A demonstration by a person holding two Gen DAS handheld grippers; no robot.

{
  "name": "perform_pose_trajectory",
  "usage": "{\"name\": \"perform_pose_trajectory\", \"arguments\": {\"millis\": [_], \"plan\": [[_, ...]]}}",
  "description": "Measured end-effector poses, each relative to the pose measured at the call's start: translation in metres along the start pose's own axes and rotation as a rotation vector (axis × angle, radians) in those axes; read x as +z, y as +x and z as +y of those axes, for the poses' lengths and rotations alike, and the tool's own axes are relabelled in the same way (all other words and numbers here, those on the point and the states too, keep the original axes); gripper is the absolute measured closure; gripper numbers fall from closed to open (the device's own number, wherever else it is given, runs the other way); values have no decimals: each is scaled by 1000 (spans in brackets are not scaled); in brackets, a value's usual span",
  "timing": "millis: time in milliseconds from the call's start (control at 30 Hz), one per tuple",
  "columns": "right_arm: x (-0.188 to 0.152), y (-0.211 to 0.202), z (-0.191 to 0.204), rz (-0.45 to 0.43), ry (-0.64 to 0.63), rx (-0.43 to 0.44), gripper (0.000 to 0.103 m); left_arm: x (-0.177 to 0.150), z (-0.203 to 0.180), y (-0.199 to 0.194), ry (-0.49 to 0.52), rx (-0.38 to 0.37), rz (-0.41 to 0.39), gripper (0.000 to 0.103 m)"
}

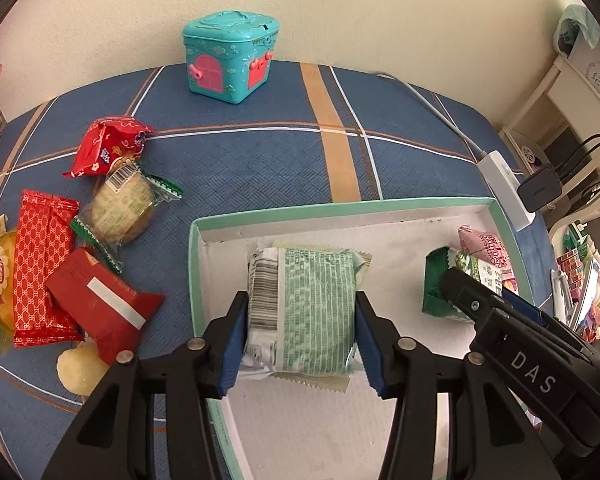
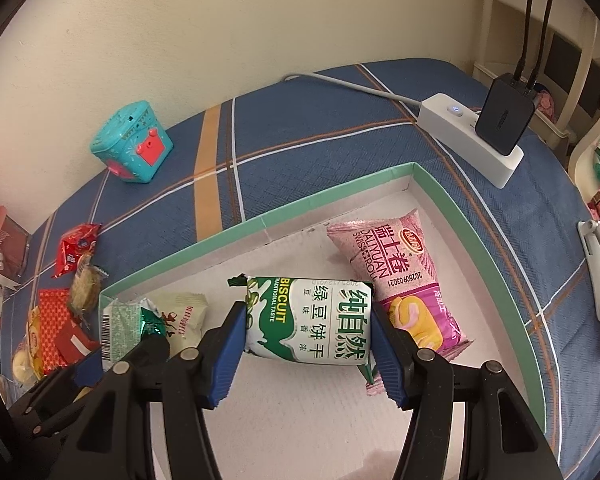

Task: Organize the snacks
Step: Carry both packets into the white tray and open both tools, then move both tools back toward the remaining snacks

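Snacks (image 1: 48, 264) not yet sorted lie loose on the blue cloth at far left, outside the green-rimmed tray (image 1: 198, 264). Your left gripper (image 1: 300, 332) has its jaws closed on a pale green packet (image 1: 312, 304) over the tray's left part. Further right, your right gripper (image 2: 308, 332) clamps the green biscuit pack (image 2: 312, 320), touching the pink Swiss roll pack (image 2: 396, 276). You look mid-placement; next, lower and release both, then go back for the loose ones.
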State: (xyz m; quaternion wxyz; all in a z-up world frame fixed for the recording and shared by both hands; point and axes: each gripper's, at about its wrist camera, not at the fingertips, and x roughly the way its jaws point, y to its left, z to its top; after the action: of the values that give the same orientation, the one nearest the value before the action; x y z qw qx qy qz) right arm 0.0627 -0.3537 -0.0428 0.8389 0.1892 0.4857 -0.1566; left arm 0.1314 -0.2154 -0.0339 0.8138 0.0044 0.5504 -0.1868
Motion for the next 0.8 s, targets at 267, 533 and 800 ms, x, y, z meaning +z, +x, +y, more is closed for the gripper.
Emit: {"name": "perform_pose_trajectory", "arguments": {"millis": [267,533,800], "plan": [[1,-8,-4,-10,3,25,39,0,7,-16,-21,-20,-9,29],[-10,-28,4,-19,-21,22,39,-8,26,-43,-75,14,-17,29],[-38,-41,21,2,-68,15,39,-32,54,-61,-148,68,-23,28]]}}
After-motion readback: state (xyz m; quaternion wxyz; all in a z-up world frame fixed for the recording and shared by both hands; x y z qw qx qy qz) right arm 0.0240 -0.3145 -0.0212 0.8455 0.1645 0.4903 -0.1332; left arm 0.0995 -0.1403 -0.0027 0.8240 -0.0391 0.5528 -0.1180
